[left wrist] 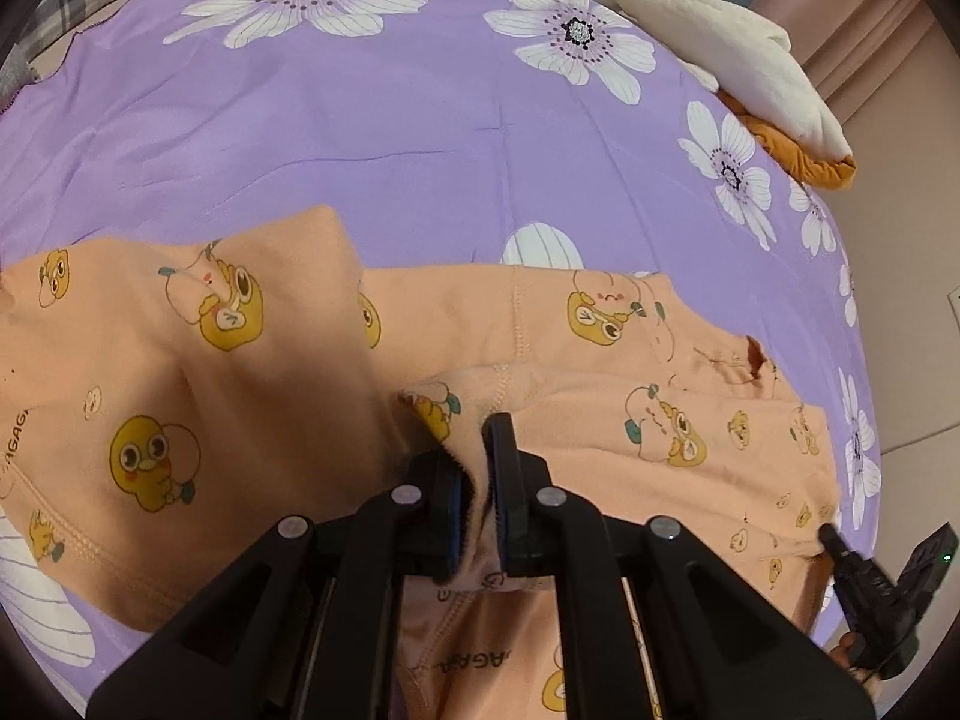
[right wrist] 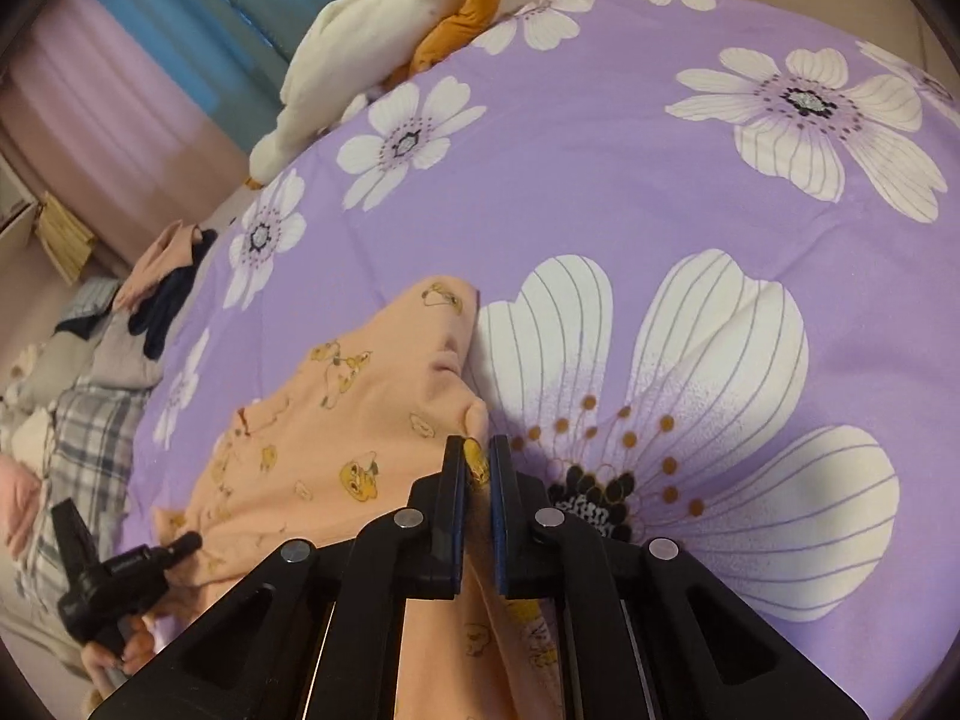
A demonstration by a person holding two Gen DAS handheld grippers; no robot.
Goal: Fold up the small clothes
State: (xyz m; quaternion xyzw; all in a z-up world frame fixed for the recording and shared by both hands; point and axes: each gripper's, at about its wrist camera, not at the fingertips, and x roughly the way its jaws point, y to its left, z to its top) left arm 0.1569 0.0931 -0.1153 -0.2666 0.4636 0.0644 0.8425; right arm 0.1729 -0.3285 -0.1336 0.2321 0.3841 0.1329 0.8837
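Observation:
A peach garment (left wrist: 240, 372) printed with yellow ducks lies spread on the purple flowered bedsheet (left wrist: 420, 138). My left gripper (left wrist: 474, 438) is shut on a bunched fold of it near its middle, and cloth spills out between the fingers. The right gripper (left wrist: 840, 546) shows at the garment's right edge in the left wrist view. In the right wrist view, my right gripper (right wrist: 477, 450) is shut on the edge of the peach garment (right wrist: 336, 420), with a duck print pinched between the pads. The left gripper (right wrist: 180, 543) shows at lower left, held by a hand.
A white and orange plush toy (left wrist: 750, 60) lies at the bed's far edge, also as the plush toy (right wrist: 372, 60). A pile of other clothes (right wrist: 168, 282) and plaid fabric (right wrist: 90, 438) sit to the left. Curtains (right wrist: 150, 60) hang beyond the bed.

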